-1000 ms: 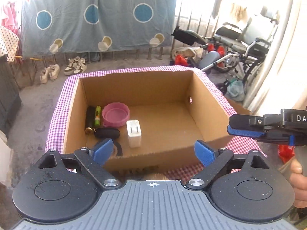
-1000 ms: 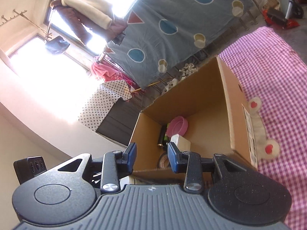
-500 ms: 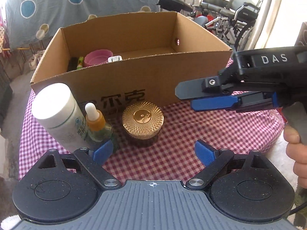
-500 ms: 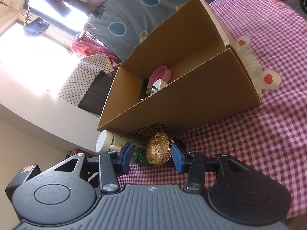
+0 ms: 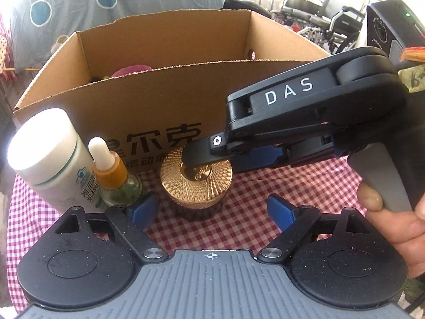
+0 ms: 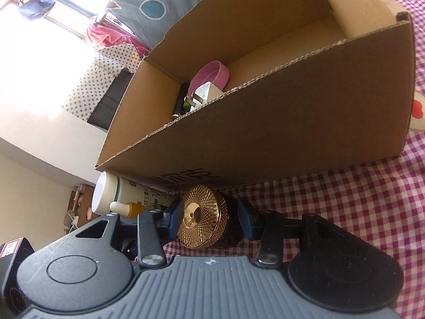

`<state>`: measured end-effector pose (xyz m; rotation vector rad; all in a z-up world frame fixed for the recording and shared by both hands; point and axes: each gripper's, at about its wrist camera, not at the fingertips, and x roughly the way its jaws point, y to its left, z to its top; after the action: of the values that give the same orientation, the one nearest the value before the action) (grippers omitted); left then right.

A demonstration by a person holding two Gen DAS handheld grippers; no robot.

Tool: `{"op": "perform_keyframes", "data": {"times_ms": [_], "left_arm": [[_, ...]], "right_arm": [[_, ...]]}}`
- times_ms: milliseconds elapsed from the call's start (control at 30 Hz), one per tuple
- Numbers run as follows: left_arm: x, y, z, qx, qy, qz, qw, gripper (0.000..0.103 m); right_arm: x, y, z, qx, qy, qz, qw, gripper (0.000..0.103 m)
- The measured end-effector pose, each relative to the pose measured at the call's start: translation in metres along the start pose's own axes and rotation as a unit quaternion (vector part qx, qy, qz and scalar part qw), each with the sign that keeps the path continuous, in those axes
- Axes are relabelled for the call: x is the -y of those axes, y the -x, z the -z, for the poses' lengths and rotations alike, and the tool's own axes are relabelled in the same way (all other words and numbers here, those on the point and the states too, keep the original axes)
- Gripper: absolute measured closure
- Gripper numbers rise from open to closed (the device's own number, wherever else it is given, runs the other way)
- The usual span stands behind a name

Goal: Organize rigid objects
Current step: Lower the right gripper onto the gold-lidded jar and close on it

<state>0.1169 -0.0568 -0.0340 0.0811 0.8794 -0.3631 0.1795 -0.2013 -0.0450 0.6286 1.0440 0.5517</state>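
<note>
A dark jar with a gold lid (image 5: 196,186) stands on the checked cloth in front of the cardboard box (image 5: 148,101). Left of it are a white bottle (image 5: 50,156) and a small dropper bottle (image 5: 114,175). My right gripper (image 6: 208,219) is open, its two fingers on either side of the gold-lidded jar (image 6: 203,216), close to it. In the left wrist view it reaches in from the right over the jar. My left gripper (image 5: 209,210) is open and empty, just in front of the jar.
The box (image 6: 265,122) holds a pink lid (image 6: 212,75), a white charger (image 6: 204,94) and dark small items at its left end. The pink checked cloth (image 6: 358,207) covers the table. Wheelchairs (image 5: 326,26) stand behind on the right.
Both grippers have dropped from above the box to the cloth in front of it. My right gripper has moved in around the gold-lidded jar.
</note>
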Motion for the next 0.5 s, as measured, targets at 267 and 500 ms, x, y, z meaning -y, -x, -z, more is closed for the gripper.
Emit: {"op": "perform_keyframes", "data": {"times_ms": [267, 500], "left_arm": [[0.005, -0.003, -0.005, -0.006, -0.005, 0.013, 0.9999, 0.015], [0.026, -0.002, -0.003, -0.015, -0.024, 0.042, 0.9987, 0.015]], "right_arm": [[0.004, 0.007, -0.004, -0.008, 0.000, 0.001, 1.000, 0.055], [0.024, 0.031, 0.005, 0.011, -0.025, 0.003, 1.000, 0.055]]}}
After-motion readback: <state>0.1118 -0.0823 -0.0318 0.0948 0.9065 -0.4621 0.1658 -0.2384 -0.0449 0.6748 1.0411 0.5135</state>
